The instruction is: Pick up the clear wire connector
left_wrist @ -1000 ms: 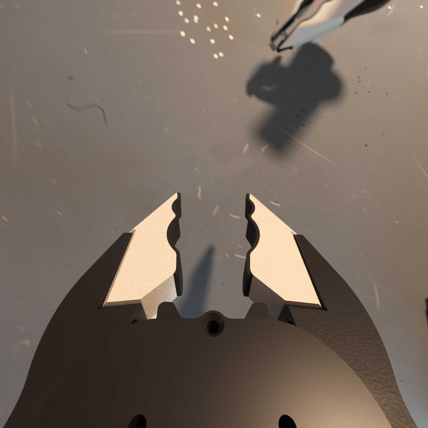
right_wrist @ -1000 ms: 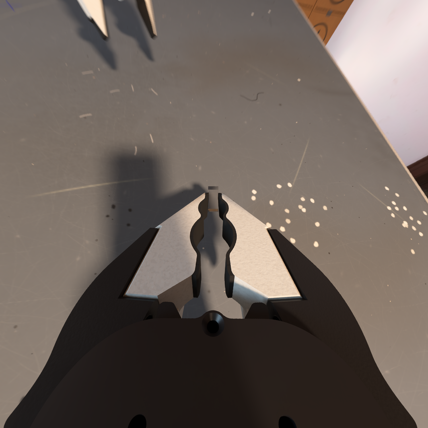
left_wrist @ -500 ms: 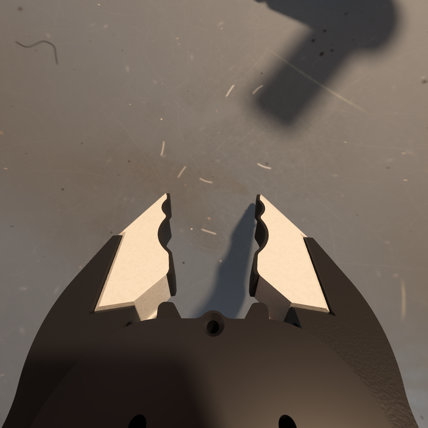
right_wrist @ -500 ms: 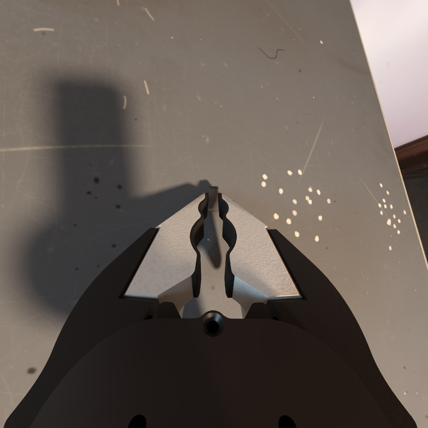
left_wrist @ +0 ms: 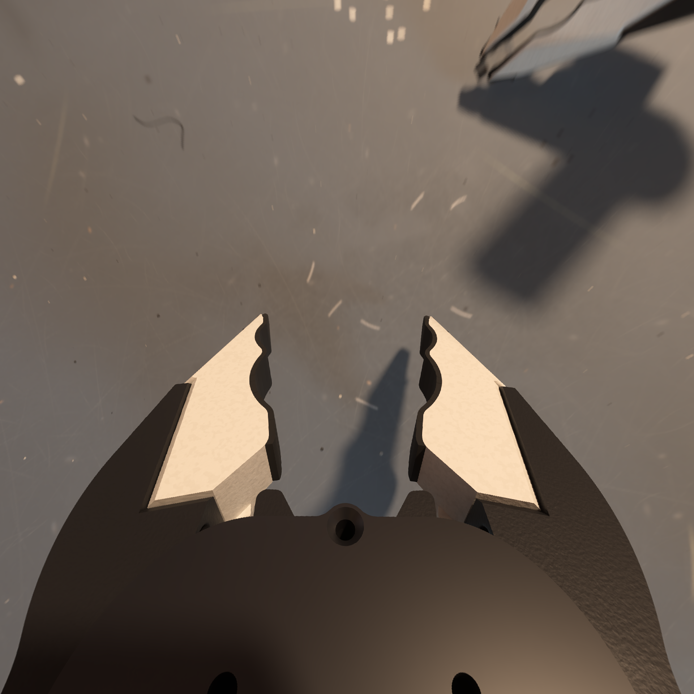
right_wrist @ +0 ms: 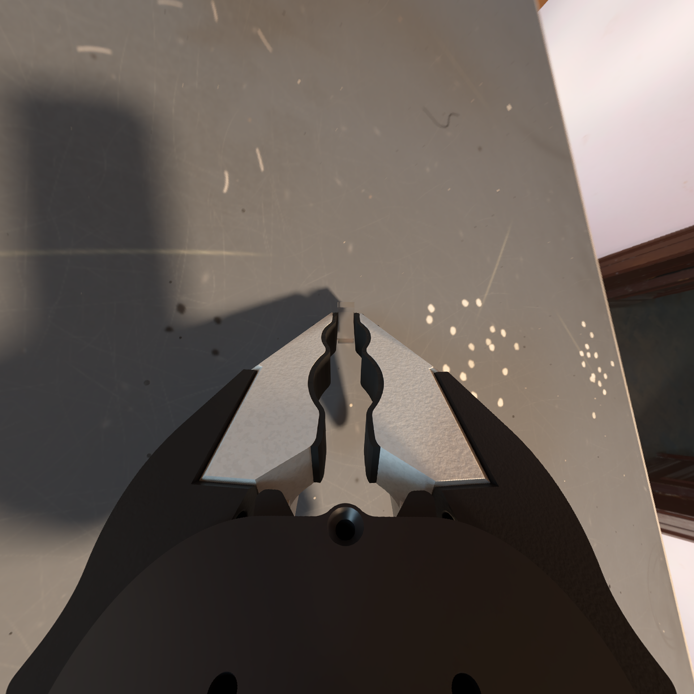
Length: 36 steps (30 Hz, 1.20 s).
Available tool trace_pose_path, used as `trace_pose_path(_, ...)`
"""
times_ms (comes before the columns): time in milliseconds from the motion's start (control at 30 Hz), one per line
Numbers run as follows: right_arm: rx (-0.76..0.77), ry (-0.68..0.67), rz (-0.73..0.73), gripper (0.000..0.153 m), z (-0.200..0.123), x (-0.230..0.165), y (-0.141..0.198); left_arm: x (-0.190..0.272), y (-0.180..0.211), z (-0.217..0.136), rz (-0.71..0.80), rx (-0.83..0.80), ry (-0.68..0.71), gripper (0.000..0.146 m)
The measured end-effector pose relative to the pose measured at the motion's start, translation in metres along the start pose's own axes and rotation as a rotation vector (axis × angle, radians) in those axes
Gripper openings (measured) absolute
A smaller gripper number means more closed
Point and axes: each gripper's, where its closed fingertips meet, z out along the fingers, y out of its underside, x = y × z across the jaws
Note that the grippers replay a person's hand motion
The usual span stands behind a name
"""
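Observation:
The clear wire connector [right_wrist: 345,323] is a small see-through block pinched between the tips of my right gripper [right_wrist: 345,319], which is shut on it above the grey table [right_wrist: 413,187]. In the left wrist view my right gripper [left_wrist: 488,71] shows blurred at the top right, over its dark shadow; the connector cannot be made out there. My left gripper [left_wrist: 345,319] is open and empty, its jaws wide apart above the scratched table [left_wrist: 187,225].
The table's right edge [right_wrist: 586,263] runs close beside my right gripper, with a pale wall and dark wooden trim [right_wrist: 653,270] past it. Pale specks [right_wrist: 488,338] and a thin dark curl [right_wrist: 443,120] mark the table top.
My right gripper has risen with the connector held in its tips, and the table has dropped away. My left gripper has opened a little wider, and its view has shifted so my right gripper shows again.

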Motion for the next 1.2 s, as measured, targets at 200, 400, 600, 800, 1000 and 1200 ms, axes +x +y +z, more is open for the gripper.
trace_pose_path(200, 0.238, 0.074, -0.026, 0.008, -0.024, 0.010, -0.034, 0.019, -0.065, -0.034, -0.177, 0.379, 0.226, 0.069)
trace_pose_path(400, 0.421, 0.121, -0.140, 0.008, -0.051, -0.006, -0.075, 0.070, -0.106, -0.011, -0.403, 0.482, 0.573, 0.028)
trace_pose_path(600, 0.418, 0.144, -0.175, 0.008, -0.052, -0.011, -0.077, 0.087, -0.123, 0.013, -0.465, 0.449, 0.694, 0.033)
trace_pose_path(800, 0.442, 0.133, -0.108, 0.008, -0.053, -0.008, -0.079, 0.091, -0.130, 0.019, -0.449, 0.464, 0.703, 0.027)
trace_pose_path(1000, 0.452, 0.120, -0.091, 0.008, -0.053, -0.011, -0.081, 0.098, -0.130, 0.025, -0.439, 0.460, 0.737, 0.021)
trace_pose_path(1200, 0.448, 0.120, -0.083, 0.008, -0.052, -0.011, -0.080, 0.100, -0.130, 0.025, -0.411, 0.463, 0.766, 0.002)
